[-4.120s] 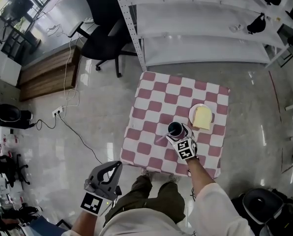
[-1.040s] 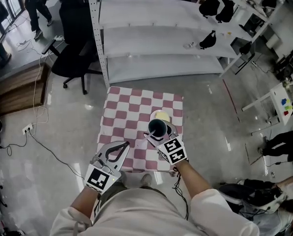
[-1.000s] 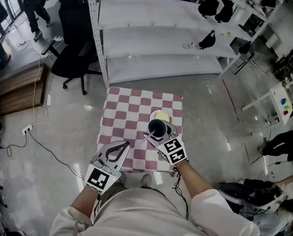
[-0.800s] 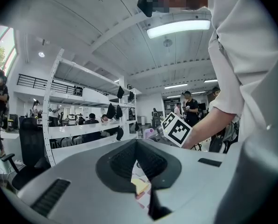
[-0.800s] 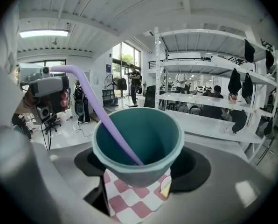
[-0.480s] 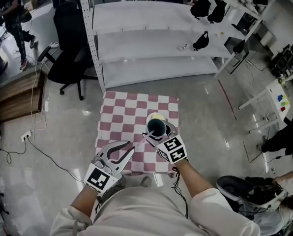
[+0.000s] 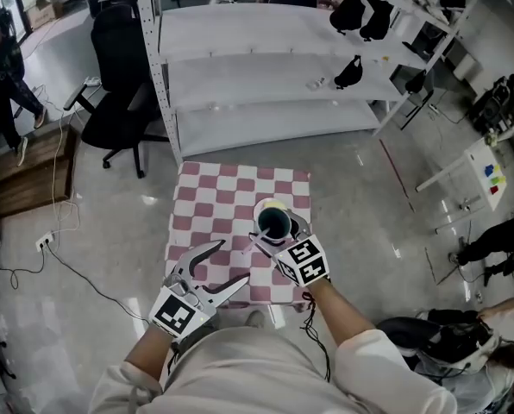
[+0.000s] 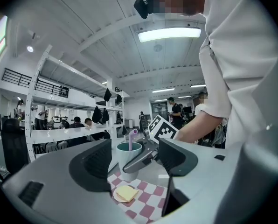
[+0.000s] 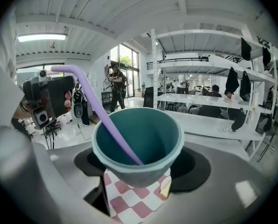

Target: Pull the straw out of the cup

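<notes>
Lot: straw extraction, approach stage, straw still seated in the cup.
Checked table (image 7: 207, 198), red-and-white cloth, flat, under the cup; left gripper (image 7: 234, 261), grey moulded plastic, short of the cup on the straw's side, jaws just opened wide with nothing between them; right gripper (image 7: 285, 236), same build, clamped on the cup wall; cup (image 9: 162, 139), teal, tapered, smooth matte, thick rounded rim; small plate (image 8: 116, 197) bearing a yellow slab, just beyond the cup; straw (image 9: 98, 112), lilac, thin smooth tube with a bent top, leaning out over the cup rim toward the left gripper. Handling advice: bring the open jaws round the straw above the cup rim, pinch lightly, draw along its slant while the cup stays braced.
</notes>
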Demonstrator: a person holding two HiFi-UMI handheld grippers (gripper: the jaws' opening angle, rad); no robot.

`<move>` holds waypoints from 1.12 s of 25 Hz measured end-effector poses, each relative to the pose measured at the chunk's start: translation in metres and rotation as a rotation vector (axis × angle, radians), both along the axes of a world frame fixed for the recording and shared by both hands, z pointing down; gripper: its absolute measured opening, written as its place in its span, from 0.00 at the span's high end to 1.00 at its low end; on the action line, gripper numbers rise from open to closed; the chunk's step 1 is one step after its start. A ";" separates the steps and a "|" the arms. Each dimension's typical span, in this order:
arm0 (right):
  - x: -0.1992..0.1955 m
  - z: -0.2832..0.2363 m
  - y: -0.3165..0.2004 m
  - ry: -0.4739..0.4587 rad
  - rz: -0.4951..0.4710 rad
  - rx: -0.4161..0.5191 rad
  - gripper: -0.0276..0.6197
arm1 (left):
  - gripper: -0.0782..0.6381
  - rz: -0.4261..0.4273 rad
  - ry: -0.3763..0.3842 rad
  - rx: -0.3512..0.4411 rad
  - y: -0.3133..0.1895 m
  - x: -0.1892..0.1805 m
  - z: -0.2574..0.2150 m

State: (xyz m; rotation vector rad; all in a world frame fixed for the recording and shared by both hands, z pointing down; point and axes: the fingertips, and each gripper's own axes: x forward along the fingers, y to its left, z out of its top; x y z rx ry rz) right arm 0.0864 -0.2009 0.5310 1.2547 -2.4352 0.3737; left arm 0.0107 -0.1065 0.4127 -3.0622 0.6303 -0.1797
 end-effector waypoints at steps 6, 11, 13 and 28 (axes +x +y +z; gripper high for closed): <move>0.002 -0.005 0.003 0.001 -0.007 0.003 0.37 | 0.46 -0.010 0.000 0.009 -0.006 0.009 0.001; 0.001 -0.011 0.005 -0.008 -0.012 0.002 0.37 | 0.49 0.001 0.022 0.008 -0.014 0.026 -0.006; 0.000 -0.013 0.005 -0.010 -0.016 0.002 0.37 | 0.49 0.012 0.014 0.023 -0.017 0.033 -0.005; -0.009 -0.019 0.016 -0.018 -0.043 0.005 0.37 | 0.65 0.013 0.021 0.025 -0.030 0.057 0.008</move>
